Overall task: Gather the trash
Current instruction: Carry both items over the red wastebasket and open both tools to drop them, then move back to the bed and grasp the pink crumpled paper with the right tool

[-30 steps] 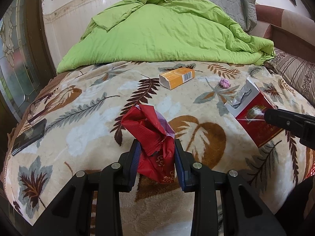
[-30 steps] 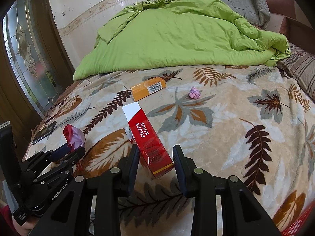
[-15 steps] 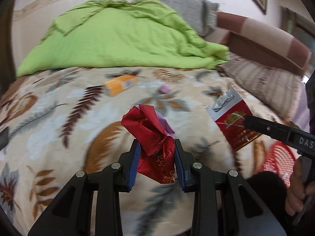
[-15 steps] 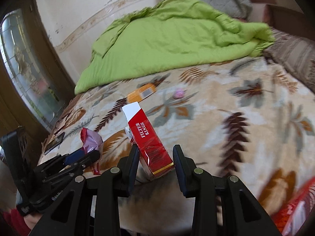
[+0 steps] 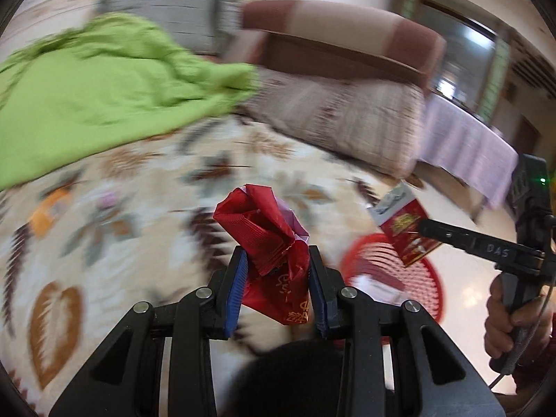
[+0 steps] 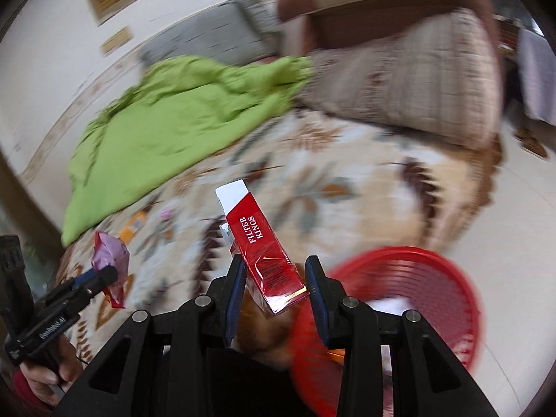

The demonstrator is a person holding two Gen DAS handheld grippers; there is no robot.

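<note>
Both hands swung off the bed toward red basket [image 6: 434, 278]: left gripper [image 5: 278, 278] clamps crumpled red wrapper [image 5: 267, 239], right gripper [image 6: 276, 288] grips cigarette pack [image 6: 260, 243]; drop-off likely next.

basket [image 6: 434, 278] on floor right of bed [image 6: 347, 180], quilt [image 6: 180, 121] on bed
</note>
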